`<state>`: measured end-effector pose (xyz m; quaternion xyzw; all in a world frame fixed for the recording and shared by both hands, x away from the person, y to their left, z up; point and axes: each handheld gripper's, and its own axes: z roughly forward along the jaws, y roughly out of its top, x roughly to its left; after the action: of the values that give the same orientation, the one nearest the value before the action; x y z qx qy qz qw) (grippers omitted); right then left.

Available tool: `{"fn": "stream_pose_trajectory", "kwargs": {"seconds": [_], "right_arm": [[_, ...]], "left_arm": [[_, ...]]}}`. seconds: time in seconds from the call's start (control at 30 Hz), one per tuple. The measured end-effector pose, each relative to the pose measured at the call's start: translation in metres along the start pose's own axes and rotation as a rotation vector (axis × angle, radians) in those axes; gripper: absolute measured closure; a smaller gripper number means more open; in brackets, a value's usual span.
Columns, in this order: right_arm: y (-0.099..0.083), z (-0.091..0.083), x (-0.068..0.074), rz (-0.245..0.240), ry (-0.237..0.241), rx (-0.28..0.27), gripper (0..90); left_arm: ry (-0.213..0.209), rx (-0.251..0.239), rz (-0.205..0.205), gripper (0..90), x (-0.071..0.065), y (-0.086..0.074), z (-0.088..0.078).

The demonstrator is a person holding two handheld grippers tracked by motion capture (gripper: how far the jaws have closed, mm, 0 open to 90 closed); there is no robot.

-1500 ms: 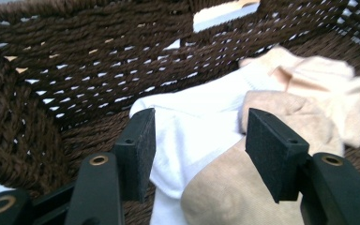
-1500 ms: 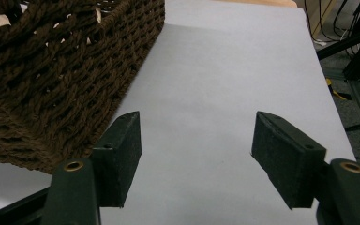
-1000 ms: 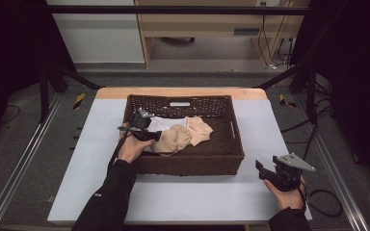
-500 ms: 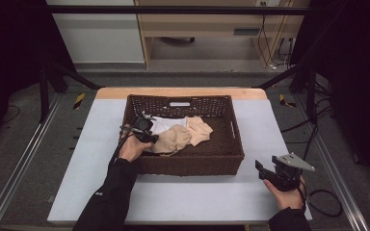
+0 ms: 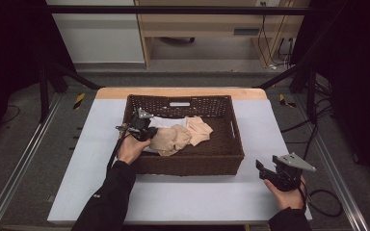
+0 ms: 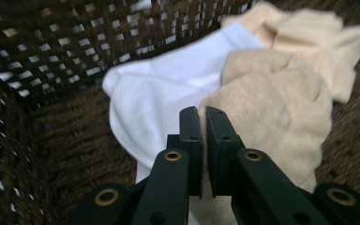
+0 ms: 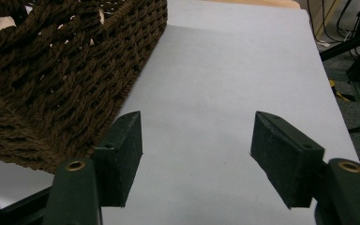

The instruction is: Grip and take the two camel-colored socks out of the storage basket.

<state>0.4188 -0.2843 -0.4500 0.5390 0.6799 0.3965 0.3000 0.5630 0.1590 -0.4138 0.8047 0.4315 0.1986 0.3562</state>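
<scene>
Beige knit fabric, a sock, sits pinched at its near edge between the jaws of the left gripper, which have just been closing and now stand almost together with only a thin fold of the sock between the pads. In the left gripper view the bulk of that beige sock spreads up and to the right of the jaw tips, while a white sock lies just beside it on the left, touching it and partly running under the jaws. A second, paler beige sock lies farther off at the upper right, overlapping the held one. All three rest on the floor of a dark brown wicker basket, whose woven wall rises close on the left of the jaws. From the high view the left gripper reaches over the basket's left rim, the person's left hand behind it. The right gripper rests well apart, near the right front corner of the grey tabletop, outside the basket; its jaws have been easing inward yet stand wide with nothing between them, only bare tabletop ahead and the basket's corner just beside its left-hand jaw in the right gripper view.
</scene>
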Motion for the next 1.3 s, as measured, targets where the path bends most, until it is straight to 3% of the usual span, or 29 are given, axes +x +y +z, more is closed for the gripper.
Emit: {"fn": "stream_pose_trajectory", "kwargs": {"seconds": [0.03, 0.1, 0.13, 0.2, 0.23, 0.27, 0.3, 0.33, 0.37, 0.43, 0.63, 0.97, 1.3], "right_arm": [[0.0, 0.0, 0.0, 0.0, 0.0, 0.0, 34.2], [0.0, 0.0, 0.0, 0.001, -0.001, -0.005, 34.3], [0.0, 0.0, 0.0, 0.001, -0.001, -0.005, 34.3], [0.0, -0.001, -0.001, 0.005, -0.002, -0.003, 34.4], [0.0, -0.001, -0.001, 0.005, -0.002, -0.004, 34.4], [0.0, -0.001, -0.001, 0.005, -0.002, -0.004, 34.4], [0.001, -0.001, -0.001, 0.005, -0.003, -0.002, 34.4], [0.001, -0.001, -0.001, 0.006, -0.003, -0.002, 34.4], [0.001, -0.001, -0.001, 0.005, -0.003, -0.002, 34.4], [0.001, -0.001, -0.001, 0.005, -0.003, -0.002, 34.5], [0.001, -0.001, -0.001, 0.004, -0.004, -0.007, 34.5], [0.001, -0.002, -0.002, 0.005, -0.006, -0.015, 34.5], [0.001, -0.002, -0.002, 0.006, -0.009, -0.015, 34.6]], "left_arm": [[0.0, 0.0, 0.0, 85.7, 0.0, 0.0, 0.0], [-0.013, -0.075, -0.007, 85.7, 0.0, 0.001, -0.006], [-0.013, -0.075, -0.007, 85.7, 0.0, 0.001, -0.006], [-0.023, -0.12, -0.017, 85.8, -0.001, 0.001, -0.01], [-0.043, -0.165, -0.032, 85.8, -0.001, 0.003, -0.012], [-0.043, -0.165, -0.032, 85.8, -0.001, 0.003, -0.012], [-0.059, -0.209, -0.044, 85.9, -0.001, 0.005, -0.016], [-0.059, -0.209, -0.044, 85.9, -0.001, 0.005, -0.016], [-0.069, -0.249, -0.056, 85.9, -0.001, 0.006, -0.02], [-0.068, -0.27, -0.056, 85.9, -0.001, 0.008, -0.022], [-0.085, -0.399, -0.056, 86.0, -0.007, 0.022, -0.047], [-0.116, -0.485, -0.046, 85.9, -0.022, 0.033, -0.081], [-0.153, -0.537, 0.011, 85.9, -0.044, 0.029, -0.123]]}}
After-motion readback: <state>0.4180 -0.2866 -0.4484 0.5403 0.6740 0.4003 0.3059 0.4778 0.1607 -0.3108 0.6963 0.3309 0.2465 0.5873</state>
